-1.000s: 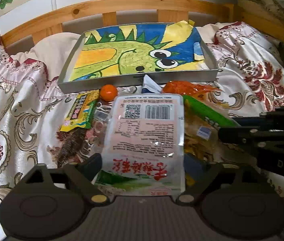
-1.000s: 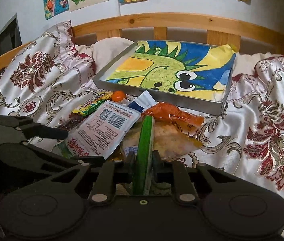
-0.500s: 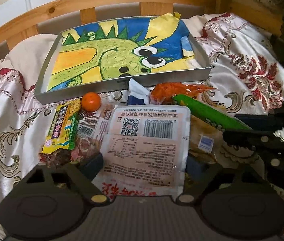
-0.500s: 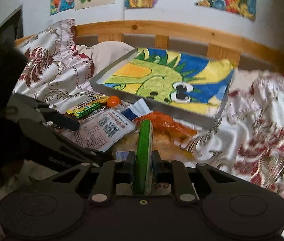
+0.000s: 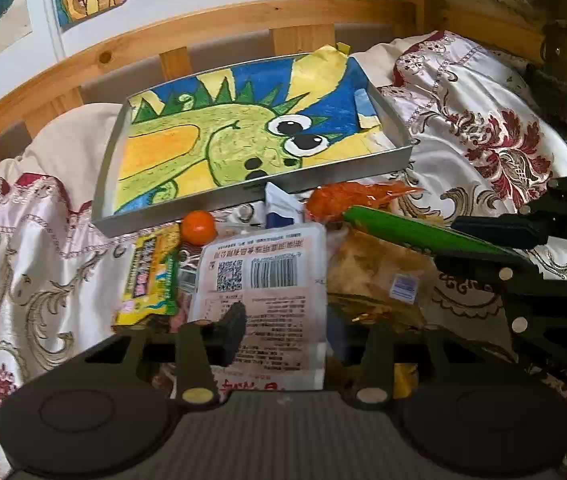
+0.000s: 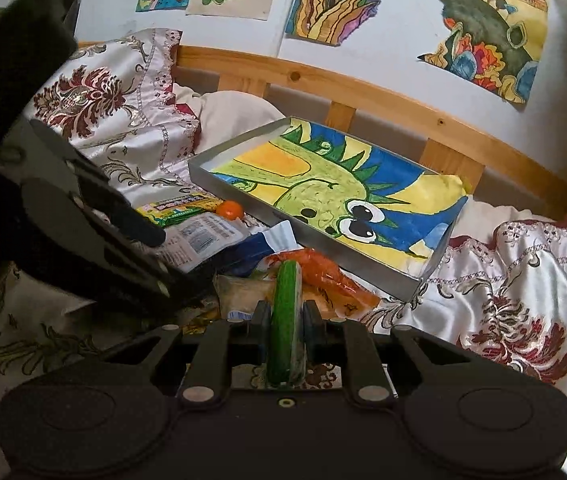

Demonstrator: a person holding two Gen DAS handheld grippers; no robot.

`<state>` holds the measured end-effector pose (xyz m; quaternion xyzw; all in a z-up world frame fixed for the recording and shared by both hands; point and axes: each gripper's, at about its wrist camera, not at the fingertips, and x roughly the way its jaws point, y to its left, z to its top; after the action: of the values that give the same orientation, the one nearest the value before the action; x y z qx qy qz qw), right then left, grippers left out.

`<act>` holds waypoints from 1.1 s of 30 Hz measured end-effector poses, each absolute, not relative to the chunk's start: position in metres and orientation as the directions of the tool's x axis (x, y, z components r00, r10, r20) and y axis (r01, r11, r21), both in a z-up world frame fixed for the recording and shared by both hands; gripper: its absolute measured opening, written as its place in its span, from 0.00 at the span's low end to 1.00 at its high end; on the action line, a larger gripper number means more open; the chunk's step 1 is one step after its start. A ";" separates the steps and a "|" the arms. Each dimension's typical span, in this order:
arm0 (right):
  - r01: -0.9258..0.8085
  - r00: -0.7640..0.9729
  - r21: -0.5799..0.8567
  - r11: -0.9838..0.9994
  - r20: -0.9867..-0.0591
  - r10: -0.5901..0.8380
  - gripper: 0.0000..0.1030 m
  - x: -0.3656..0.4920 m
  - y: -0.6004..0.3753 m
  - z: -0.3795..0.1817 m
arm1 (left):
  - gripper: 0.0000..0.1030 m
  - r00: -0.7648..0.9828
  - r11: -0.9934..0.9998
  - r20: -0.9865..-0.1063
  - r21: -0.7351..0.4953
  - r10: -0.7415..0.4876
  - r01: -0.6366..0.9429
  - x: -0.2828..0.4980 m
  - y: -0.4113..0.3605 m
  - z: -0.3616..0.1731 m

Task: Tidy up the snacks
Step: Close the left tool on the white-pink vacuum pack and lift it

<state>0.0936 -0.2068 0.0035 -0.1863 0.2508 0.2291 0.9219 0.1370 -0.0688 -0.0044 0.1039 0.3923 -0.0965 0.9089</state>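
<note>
Ahead of my tongs, one tray (image 5: 255,196) holds just a dinosaur drawing (image 5: 243,136). My right tongs (image 6: 286,322) clench one green packet (image 6: 283,312); left tongs (image 5: 283,332) spread around one white pouch (image 5: 263,280)

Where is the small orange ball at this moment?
In the left wrist view, the orange ball lies on the bed just before the tray, between the yellow packet and the white pouch.

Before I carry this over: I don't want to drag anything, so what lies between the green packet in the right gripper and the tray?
In the right wrist view, the crinkled orange snack bag lies between the green packet and the tray.
</note>
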 end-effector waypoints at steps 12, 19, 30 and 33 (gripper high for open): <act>-0.522 0.793 -0.303 0.798 -0.516 0.323 0.17 0.084 -0.201 0.003 | 0.07 0.680 0.954 -0.731 0.236 0.048 0.187 0.133 -0.064 0.011; -0.524 0.793 -0.301 0.797 -0.514 0.327 0.17 0.083 -0.201 0.004 | 0.25 0.686 0.938 -0.720 0.300 0.103 0.175 0.128 -0.073 -0.001; -0.521 0.797 -0.297 0.800 -0.506 0.331 0.17 0.082 -0.201 0.005 | 0.30 0.696 0.875 -0.635 0.484 0.335 0.020 0.118 -0.058 -0.007; -0.545 0.778 -0.253 0.799 -0.506 0.371 0.17 0.082 -0.202 0.007 | 0.47 0.671 0.929 -0.699 0.368 0.248 0.040 0.111 -0.041 -0.002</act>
<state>0.0816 -0.2017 0.0074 -0.1966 0.2215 0.2484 0.9223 0.1114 -0.0413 -0.0018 0.1794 0.4013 0.0578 0.8963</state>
